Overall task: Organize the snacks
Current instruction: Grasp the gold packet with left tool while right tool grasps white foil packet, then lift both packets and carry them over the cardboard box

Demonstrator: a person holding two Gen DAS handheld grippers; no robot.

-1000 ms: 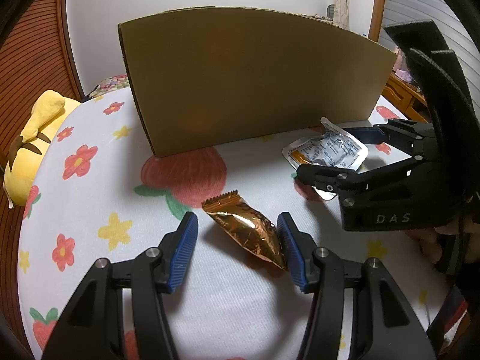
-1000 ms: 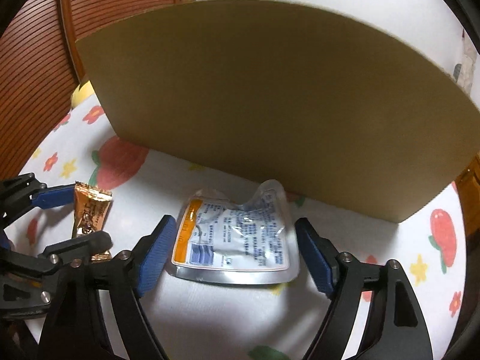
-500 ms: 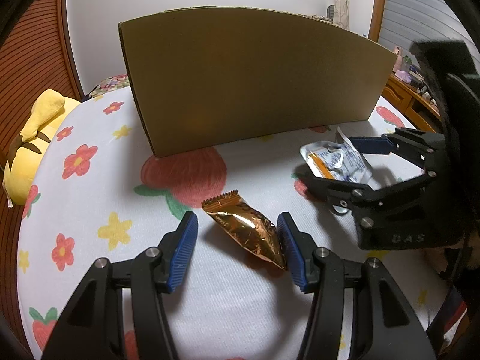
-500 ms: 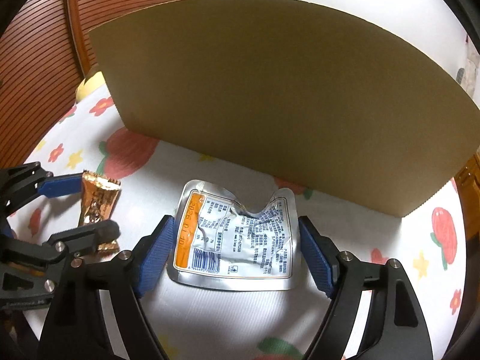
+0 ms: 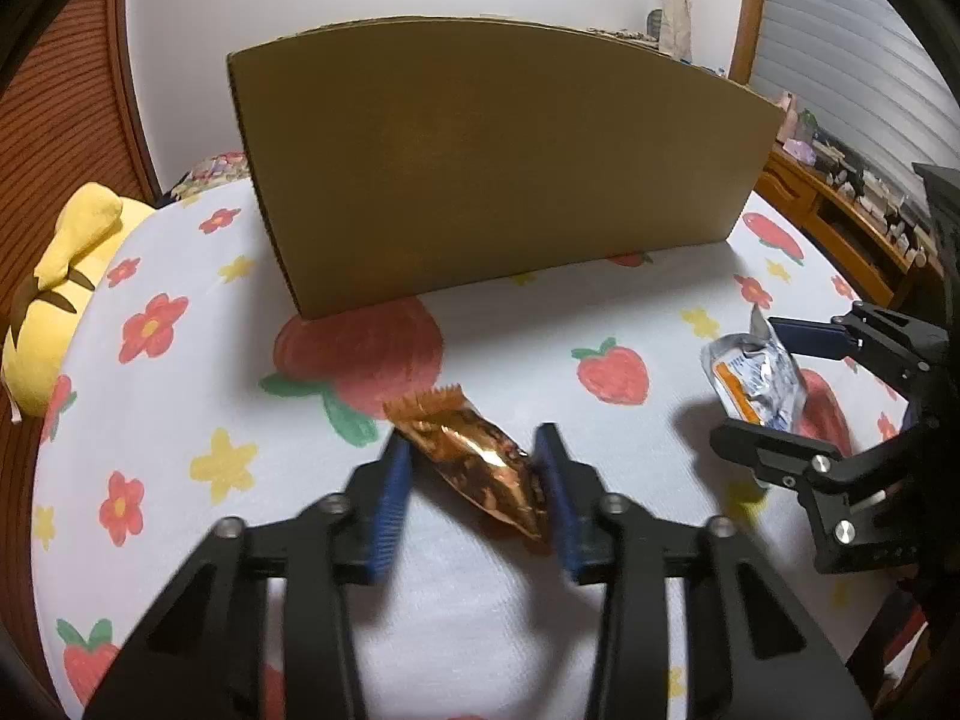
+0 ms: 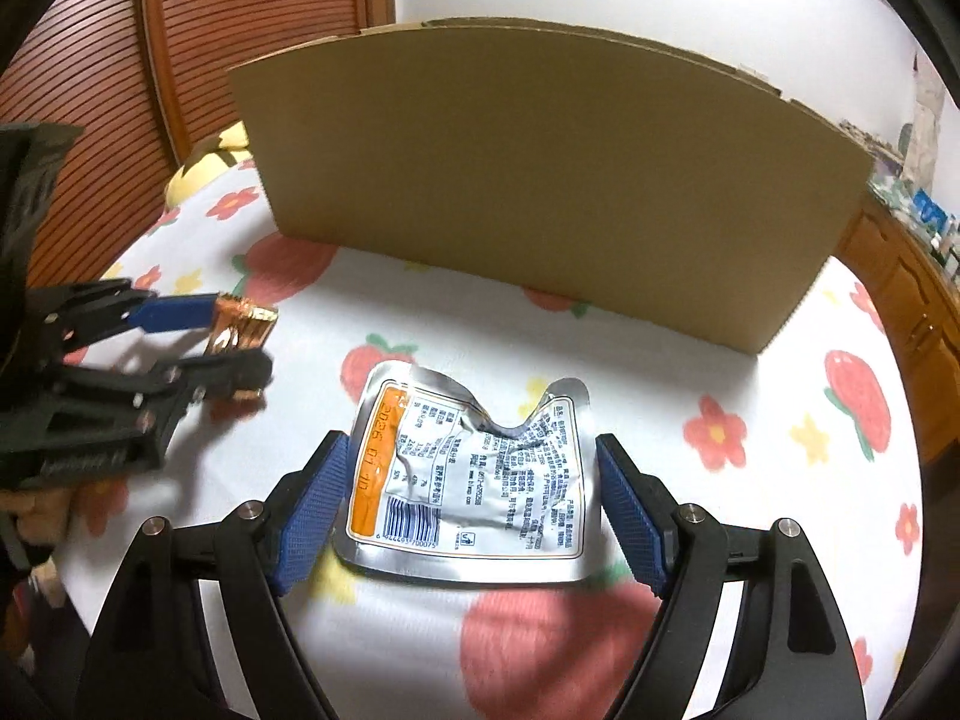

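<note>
A copper foil snack packet (image 5: 474,468) lies on the flowered cloth between the blue pads of my left gripper (image 5: 474,498); the jaws are closing around it and touch its sides. A silver pouch with an orange stripe (image 6: 474,480) is held, bowed, between the pads of my right gripper (image 6: 474,510), lifted off the cloth. The pouch (image 5: 756,384) and right gripper (image 5: 780,390) show at the right in the left wrist view. The left gripper (image 6: 234,336) with the copper packet (image 6: 240,324) shows at the left in the right wrist view.
A tall cardboard box (image 5: 492,162) stands at the back of the table (image 5: 180,420). A yellow plush toy (image 5: 66,276) lies at the far left edge. A wooden cabinet (image 5: 840,222) stands at the right behind the table.
My right gripper closed on the silver pouch, lifted it and drew back from the box. My left gripper's jaws narrowed onto the copper packet.
</note>
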